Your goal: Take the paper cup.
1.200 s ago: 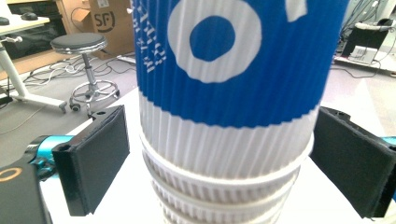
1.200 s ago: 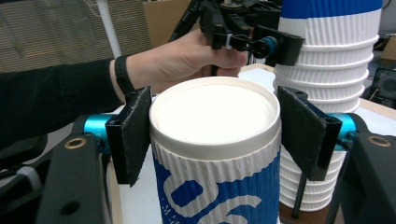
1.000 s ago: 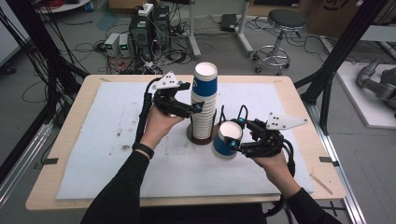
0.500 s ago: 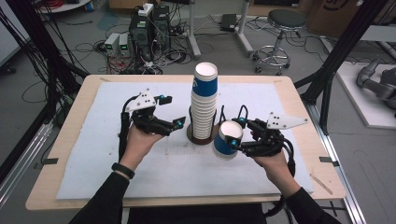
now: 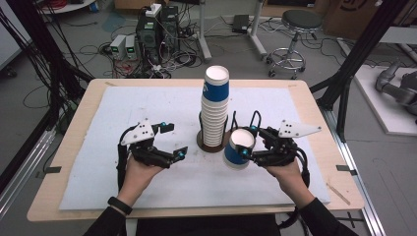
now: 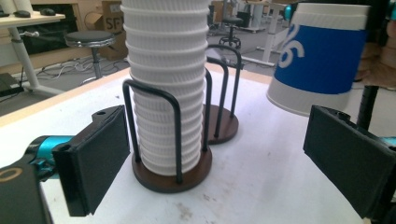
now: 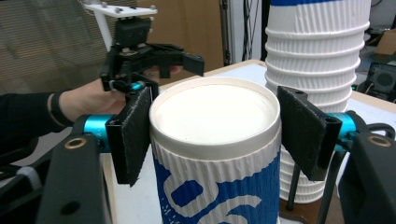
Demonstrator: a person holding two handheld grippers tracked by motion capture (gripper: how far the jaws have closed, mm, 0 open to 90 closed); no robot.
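A tall stack of ribbed white paper cups (image 5: 215, 110), the top one banded blue, stands in a black wire holder on a brown round base (image 5: 212, 143) at mid-table. My right gripper (image 5: 250, 147) is shut on a single blue-and-white cup (image 5: 238, 148), tilted, just right of the stack. In the right gripper view both pads press the cup (image 7: 215, 154) below its rim. My left gripper (image 5: 176, 141) is open and empty, left of the stack. In the left gripper view the stack (image 6: 168, 93) stands ahead between the spread jaws, the held cup (image 6: 322, 60) at right.
A white mat (image 5: 98, 123) covers the wooden table (image 5: 64, 147). A second wire holder on a brown base (image 6: 224, 122) stands behind the first. Beyond the table are a stool (image 5: 295, 24), cables and electronics (image 5: 157, 34) on the floor, and black frame posts (image 5: 354, 59).
My left gripper has drawn away from the stack, leftward and nearer the person, and sunk lower, jaws open. The right gripper and its cup have stayed put.
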